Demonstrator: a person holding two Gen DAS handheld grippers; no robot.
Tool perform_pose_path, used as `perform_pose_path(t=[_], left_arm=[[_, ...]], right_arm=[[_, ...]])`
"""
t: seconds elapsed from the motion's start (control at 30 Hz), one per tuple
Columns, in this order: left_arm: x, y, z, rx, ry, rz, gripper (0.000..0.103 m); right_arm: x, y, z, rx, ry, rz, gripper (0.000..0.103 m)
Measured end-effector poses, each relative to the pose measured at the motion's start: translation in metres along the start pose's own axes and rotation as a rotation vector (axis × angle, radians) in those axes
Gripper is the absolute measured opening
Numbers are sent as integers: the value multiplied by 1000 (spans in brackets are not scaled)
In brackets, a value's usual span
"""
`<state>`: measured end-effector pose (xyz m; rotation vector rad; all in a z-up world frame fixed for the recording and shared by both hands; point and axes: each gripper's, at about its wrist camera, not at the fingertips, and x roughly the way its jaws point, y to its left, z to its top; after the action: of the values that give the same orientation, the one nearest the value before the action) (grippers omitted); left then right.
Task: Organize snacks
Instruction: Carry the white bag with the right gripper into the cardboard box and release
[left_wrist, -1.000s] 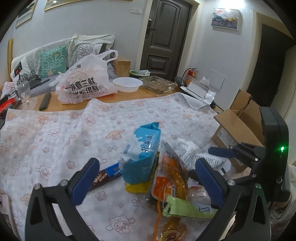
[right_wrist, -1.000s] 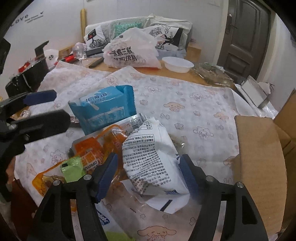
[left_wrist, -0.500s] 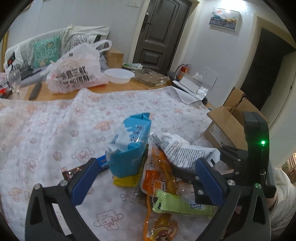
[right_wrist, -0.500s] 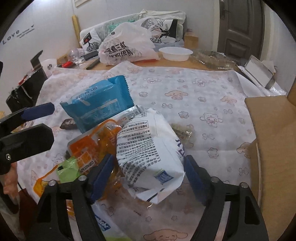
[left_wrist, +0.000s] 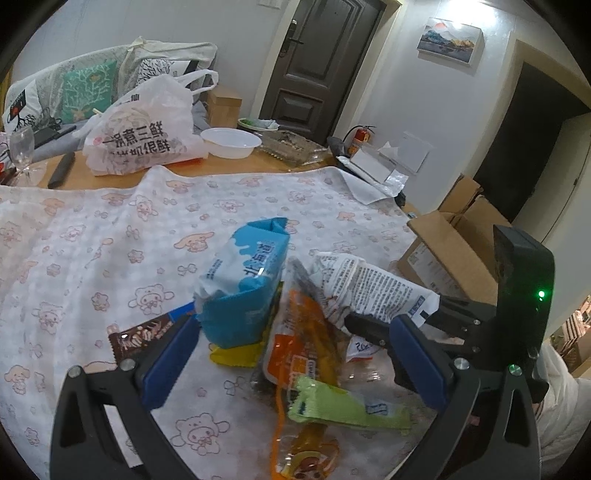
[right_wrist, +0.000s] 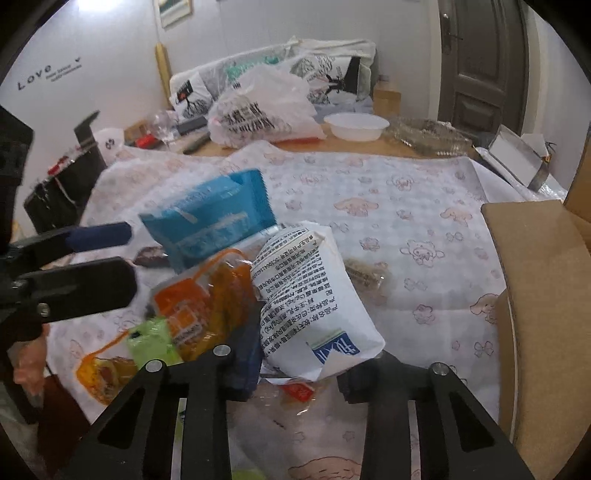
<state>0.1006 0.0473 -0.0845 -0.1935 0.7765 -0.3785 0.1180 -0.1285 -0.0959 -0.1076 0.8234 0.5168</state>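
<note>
Snacks heaped at the near edge of my cartoon-print tablecloth (left_wrist: 110, 236). My right gripper (right_wrist: 301, 363) is closing its jaws on the white printed packet (right_wrist: 314, 299), pads biting the bottom end; the bag's long axis runs up toward 11 o'clock from the tongs. My left gripper (left_wrist: 291, 358) stands spread, nothing pinched; the blue packet (left_wrist: 243, 291) stands at its 11 o'clock, the orange pouch (left_wrist: 306, 332) and green packet (left_wrist: 343, 406) lie between its fingers.

Right hand is clearly the nearer to the white packet. Open cardboard box (right_wrist: 539, 288) sits at 3 o'clock of that gripper, flap edge just beside the pile; I judge that the likely drop. Bare cloth lies from 12 to 2 o'clock, room to swing. Risk: the orange pouch leans against the packet and may drag.
</note>
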Motion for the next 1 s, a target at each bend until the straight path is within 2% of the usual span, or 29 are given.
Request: perform_pose_path(t=[0.4, 0.53, 0.7, 0.87, 1.0], left_arm=[[-11, -16, 12, -23, -32, -114, 102], [-18, -23, 16, -33, -53, -164, 102], [-29, -34, 22, -29, -69, -192, 102], [-42, -55, 30, 0, -89, -177, 99], [-53, -88, 39, 49, -112, -142, 90]], right_arm=[[-49, 34, 11, -61, -141, 138, 26], [-62, 45, 13, -86, -164, 207, 26], [-76, 51, 14, -103, -189, 246, 26], [-97, 49, 14, -114, -230, 263, 26], [-120, 34, 15, -95, -273, 269, 26]])
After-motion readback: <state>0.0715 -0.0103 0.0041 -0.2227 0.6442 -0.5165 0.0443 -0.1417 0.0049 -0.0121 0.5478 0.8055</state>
